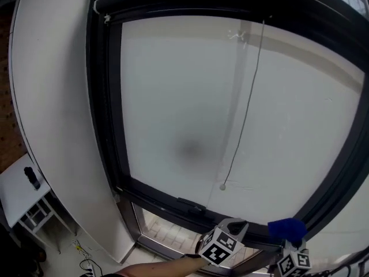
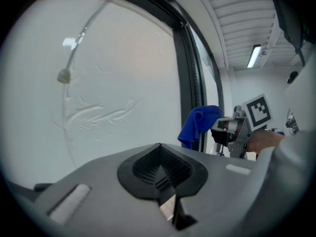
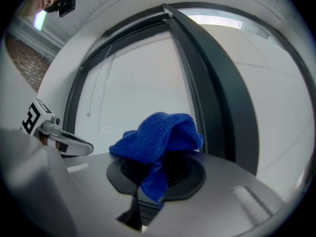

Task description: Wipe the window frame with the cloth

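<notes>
Holding a crumpled blue microfibre cloth (image 3: 158,137) in the right gripper (image 3: 154,179), jaws clenched on a hanging fold, with the bulk of the fabric bunched above the tips. In the head view, at about 5 o'clock, close against the lower rail of the dark metal window frame (image 1: 106,108), near its bottom-right corner. Hard to say whether actually touching the rail. In the right gripper view, an upright bar of that frame just behind the cloth, running from 12 o'clock toward 4 o'clock.

Left gripper (image 2: 160,168) at about 6 o'clock in the head view, just left of the cloth, low in front of the bottom rail. Jaws pressed together, gripping nothing, pointed at the frosted white pane (image 1: 190,97). In the left gripper view, cloth and right gripper at 3 o'clock, beside the frame's upright.

Across the pane, a thin pull cord (image 1: 253,97) hanging from 12 o'clock, ending in a small bead (image 1: 222,186) above the bottom rail. White wall panel (image 1: 57,108) at 9 o'clock, flanking the frame. Small white table (image 1: 20,189) at 8 o'clock, below.
</notes>
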The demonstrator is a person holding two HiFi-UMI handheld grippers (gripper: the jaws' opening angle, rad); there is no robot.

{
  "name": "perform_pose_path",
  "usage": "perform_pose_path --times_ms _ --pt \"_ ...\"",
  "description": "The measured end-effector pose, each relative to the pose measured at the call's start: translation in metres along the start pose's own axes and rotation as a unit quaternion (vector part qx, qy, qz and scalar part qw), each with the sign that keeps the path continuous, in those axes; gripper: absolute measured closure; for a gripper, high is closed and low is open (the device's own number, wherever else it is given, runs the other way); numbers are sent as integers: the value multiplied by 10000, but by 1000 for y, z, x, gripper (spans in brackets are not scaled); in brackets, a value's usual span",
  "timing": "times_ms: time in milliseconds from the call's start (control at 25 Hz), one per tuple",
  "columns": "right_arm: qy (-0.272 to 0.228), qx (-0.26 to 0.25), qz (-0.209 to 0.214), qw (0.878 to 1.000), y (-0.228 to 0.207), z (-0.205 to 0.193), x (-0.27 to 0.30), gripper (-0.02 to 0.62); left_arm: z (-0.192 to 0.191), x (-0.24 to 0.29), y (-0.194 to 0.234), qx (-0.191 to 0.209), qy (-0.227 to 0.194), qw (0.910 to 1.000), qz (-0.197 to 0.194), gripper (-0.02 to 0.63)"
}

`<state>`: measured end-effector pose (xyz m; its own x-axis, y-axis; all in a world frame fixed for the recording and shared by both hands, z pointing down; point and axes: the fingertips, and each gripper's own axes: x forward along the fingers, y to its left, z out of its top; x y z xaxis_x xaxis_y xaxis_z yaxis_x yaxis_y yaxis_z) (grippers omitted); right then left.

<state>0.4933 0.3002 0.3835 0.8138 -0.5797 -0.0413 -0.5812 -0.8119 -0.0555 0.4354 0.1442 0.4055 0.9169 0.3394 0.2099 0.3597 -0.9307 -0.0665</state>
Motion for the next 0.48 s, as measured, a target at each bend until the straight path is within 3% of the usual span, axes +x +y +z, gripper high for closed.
perform_pose_path --times_ms 200,360,480 --pt "-631 -280 1114 9914 82 94 34 528 44 -41 58 -168 -395 9962 752 612" --pt "-907 -395 2174 9711 157 146 51 528 64 -85 96 -331 -555 9889 1338 612" --pt "-1080 -615 2796 9520 213 180 56 528 77 -124 122 -227 -608 9793 1918 612"
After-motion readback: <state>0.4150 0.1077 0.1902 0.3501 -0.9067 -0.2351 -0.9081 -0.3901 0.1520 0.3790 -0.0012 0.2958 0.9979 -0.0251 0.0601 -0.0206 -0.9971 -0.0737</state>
